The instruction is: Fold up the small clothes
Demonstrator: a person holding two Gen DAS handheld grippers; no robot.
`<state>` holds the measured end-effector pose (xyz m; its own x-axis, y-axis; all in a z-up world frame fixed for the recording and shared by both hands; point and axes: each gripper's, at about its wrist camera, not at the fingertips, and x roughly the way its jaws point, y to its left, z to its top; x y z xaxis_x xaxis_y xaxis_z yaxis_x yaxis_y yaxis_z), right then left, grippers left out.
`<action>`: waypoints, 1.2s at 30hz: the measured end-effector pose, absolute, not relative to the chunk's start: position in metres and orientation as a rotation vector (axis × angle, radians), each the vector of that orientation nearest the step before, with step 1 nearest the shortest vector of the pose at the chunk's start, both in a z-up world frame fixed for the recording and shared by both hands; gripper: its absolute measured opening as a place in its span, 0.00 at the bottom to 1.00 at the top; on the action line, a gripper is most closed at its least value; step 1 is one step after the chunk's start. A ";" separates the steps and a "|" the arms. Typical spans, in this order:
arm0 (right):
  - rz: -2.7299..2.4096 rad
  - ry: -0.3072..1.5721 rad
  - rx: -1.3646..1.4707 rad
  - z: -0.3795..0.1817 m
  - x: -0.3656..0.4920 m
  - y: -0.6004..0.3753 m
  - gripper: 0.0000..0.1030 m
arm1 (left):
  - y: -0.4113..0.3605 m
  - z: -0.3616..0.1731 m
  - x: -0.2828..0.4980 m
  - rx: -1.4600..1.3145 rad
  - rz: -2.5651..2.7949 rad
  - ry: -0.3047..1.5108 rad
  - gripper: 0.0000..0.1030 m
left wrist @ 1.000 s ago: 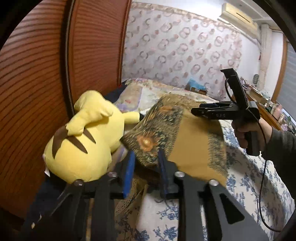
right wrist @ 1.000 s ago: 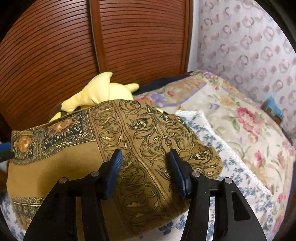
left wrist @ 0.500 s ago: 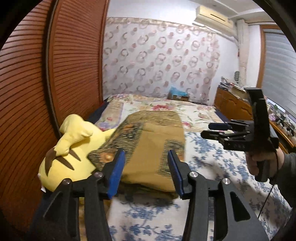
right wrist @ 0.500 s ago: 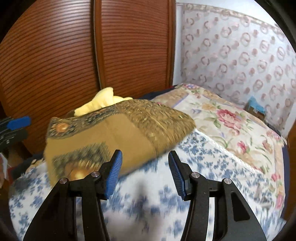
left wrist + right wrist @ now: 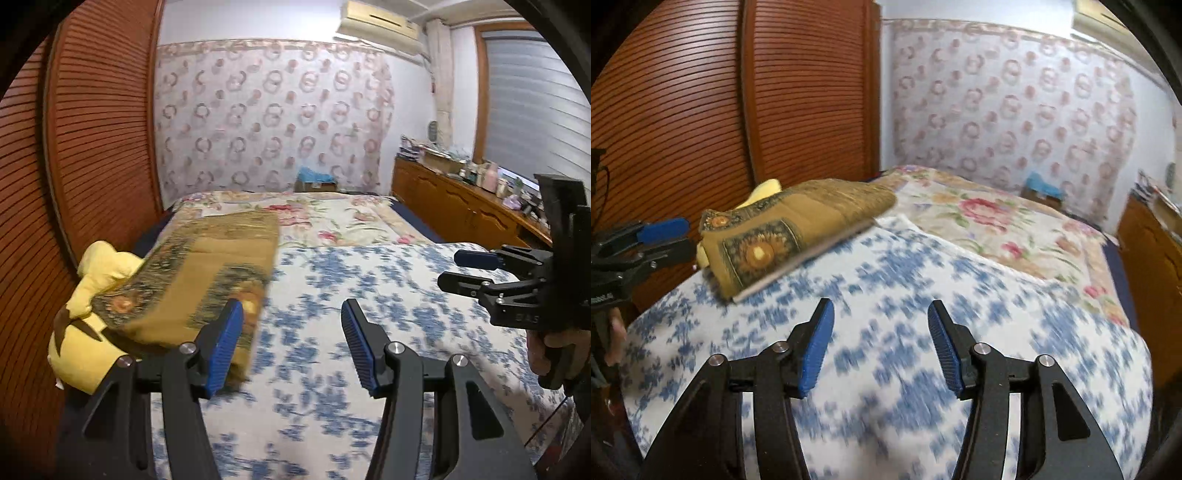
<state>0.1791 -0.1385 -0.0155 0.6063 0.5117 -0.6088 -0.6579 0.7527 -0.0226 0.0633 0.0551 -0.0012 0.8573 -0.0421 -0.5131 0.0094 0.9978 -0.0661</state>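
Left claw [image 5: 291,343] wide, empty | right claw [image 5: 881,343] wide, empty | folded cloth [image 5: 207,273] half-hides yellow plush [image 5: 92,295] — bedspread [image 5: 923,295] blurred

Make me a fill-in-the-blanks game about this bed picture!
The folded cloth lies partly on a ____ plush toy.
The bedspread under the right gripper has ____ flowers.
Both the left gripper and the right one hold ____.

Missing words: yellow; blue; nothing
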 end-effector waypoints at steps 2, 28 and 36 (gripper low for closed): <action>0.649 0.608 -0.236 -0.012 0.167 -0.156 0.62 | 0.044 0.001 0.060 -0.057 -0.048 0.533 0.53; 0.345 0.372 -0.056 0.067 0.072 -0.264 0.75 | -0.027 0.082 0.030 -0.005 -0.095 0.407 0.53; 0.328 0.350 -0.041 0.074 0.067 -0.266 0.75 | -0.028 0.086 0.023 -0.003 -0.074 0.387 0.53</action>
